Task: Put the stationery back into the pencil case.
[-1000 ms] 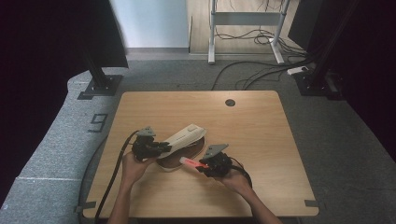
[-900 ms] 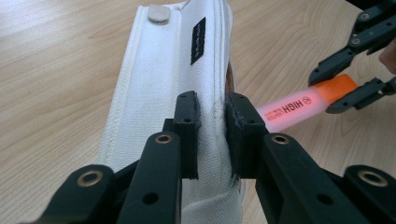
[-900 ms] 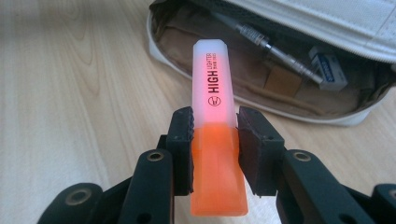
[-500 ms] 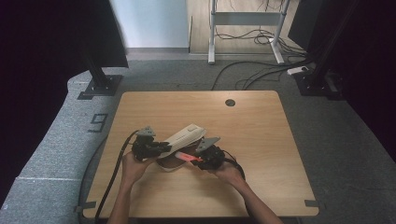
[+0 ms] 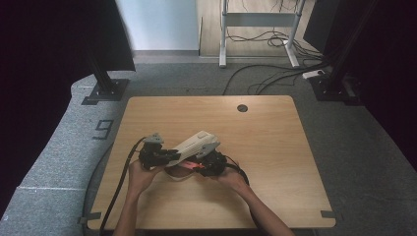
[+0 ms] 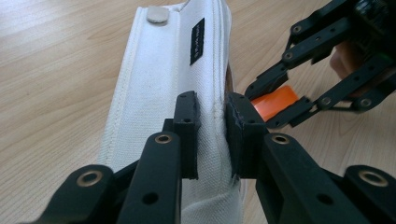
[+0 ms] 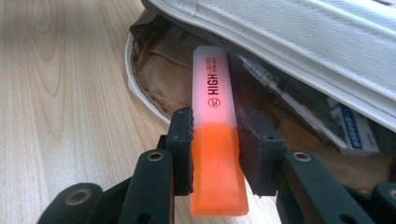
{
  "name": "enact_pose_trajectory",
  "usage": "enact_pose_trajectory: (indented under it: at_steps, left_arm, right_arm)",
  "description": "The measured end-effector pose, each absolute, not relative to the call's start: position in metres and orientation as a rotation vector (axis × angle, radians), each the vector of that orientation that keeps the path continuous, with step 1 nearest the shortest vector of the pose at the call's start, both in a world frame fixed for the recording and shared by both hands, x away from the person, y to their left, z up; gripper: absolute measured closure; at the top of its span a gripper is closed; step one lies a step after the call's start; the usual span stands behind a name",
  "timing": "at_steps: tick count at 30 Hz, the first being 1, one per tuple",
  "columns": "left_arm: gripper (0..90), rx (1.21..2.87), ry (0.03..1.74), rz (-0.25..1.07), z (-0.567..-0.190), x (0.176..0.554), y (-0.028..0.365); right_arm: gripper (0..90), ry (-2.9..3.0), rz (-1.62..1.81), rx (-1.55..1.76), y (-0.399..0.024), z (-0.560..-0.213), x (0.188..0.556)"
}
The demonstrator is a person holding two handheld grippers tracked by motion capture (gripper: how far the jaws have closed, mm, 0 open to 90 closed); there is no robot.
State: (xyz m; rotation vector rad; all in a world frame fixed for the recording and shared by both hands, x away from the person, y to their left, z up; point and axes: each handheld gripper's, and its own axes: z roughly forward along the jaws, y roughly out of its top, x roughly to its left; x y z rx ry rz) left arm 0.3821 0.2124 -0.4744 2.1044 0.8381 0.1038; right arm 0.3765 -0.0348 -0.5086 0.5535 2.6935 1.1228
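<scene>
A wooden table point(image 5: 275, 147) carries the whole job, and near its front edge lies a white fabric pencil case point(image 5: 195, 144) with a brown lining, its flap lifted so the mouth gapes toward the person's right. The left gripper point(image 5: 169, 156) is clamped tight on the flap's edge point(image 6: 212, 116), its two pads pinching the cloth between them; this looks meant to prop the case open and steady it against a push from the other side. The right gripper point(image 5: 201, 166) is closed on an orange highlighter point(image 7: 215, 140), gripping it at the join of body and frosted cap, with the cap pointing into the opening. In the right gripper view the cap tip sits just at the mouth, above the lining, beside pens point(image 7: 275, 88) already inside. Judging by this, the highlighter is about to be slid in lengthwise
</scene>
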Motion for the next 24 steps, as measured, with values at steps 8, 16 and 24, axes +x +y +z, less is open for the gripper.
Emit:
enact_pose_trajectory:
  at_steps: [8,16,24]
  left_arm:
    - [75.4,2.107,0.839,0.102,-0.475,0.382,0.212]
    - [75.2,2.109,0.841,0.1,-0.476,0.383,0.212]
    - [75.1,2.11,0.84,0.099,-0.476,0.383,0.212]
  right_arm:
    - [65.6,2.709,1.121,0.535,-0.021,-0.517,0.384]
    - [65.4,2.728,1.101,0.544,-0.014,-0.526,0.391]
    - [56.8,2.724,1.09,0.566,-0.016,-0.53,0.397]
